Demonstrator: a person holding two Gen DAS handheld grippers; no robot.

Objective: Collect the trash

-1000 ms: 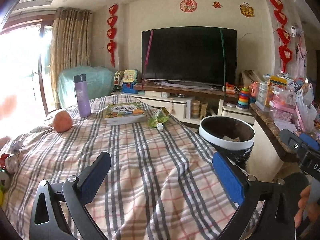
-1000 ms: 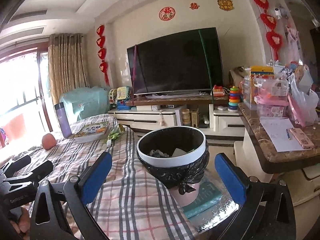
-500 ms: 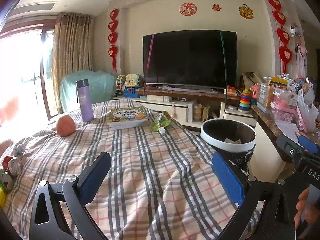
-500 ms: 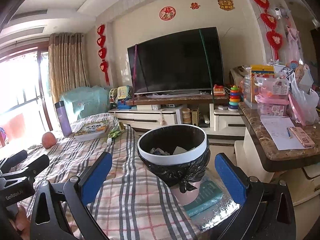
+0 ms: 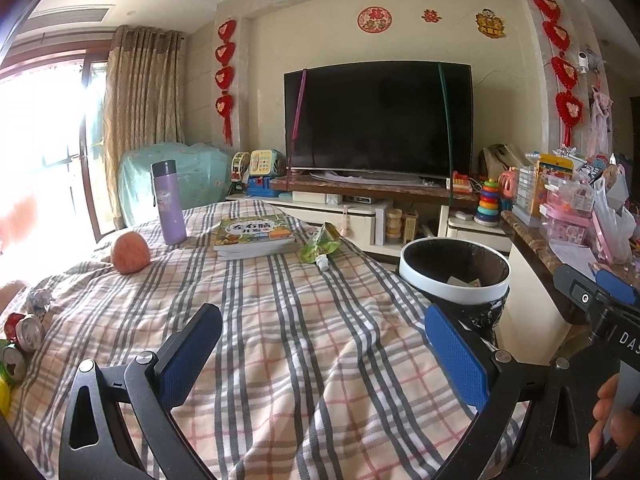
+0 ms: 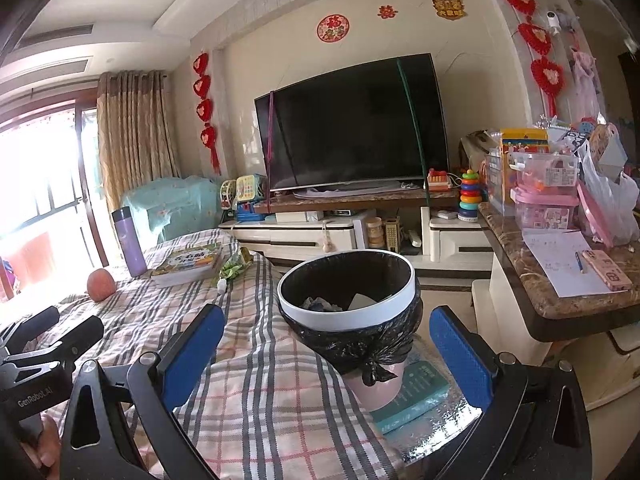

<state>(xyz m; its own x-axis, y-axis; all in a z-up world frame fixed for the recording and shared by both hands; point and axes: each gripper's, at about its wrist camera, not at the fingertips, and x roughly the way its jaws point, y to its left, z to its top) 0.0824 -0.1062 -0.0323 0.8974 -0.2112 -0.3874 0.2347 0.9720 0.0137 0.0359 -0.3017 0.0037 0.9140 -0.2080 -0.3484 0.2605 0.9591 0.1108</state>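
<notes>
A white-rimmed trash bin (image 5: 454, 270) (image 6: 347, 288) with a black liner stands at the right edge of the plaid-covered table (image 5: 304, 320); crumpled paper lies inside it. A green squeeze pouch (image 5: 320, 246) (image 6: 234, 266) with a white cap lies far across the cloth beside a book. Crushed cans (image 5: 22, 336) sit at the table's left edge. My left gripper (image 5: 320, 354) hovers open over the near cloth, nothing between its blue pads. My right gripper (image 6: 326, 354) is open too, low in front of the bin.
A purple flask (image 5: 169, 202), an orange fruit (image 5: 130, 253) and a green picture book (image 5: 254, 234) sit on the far cloth. A marble counter (image 6: 560, 292) with boxes, paper and a phone runs along the right. A TV cabinet (image 5: 376, 200) stands behind.
Both views have shifted slightly, as if the left gripper rose and tilted a little. The right gripper has barely moved. Both stay open and empty.
</notes>
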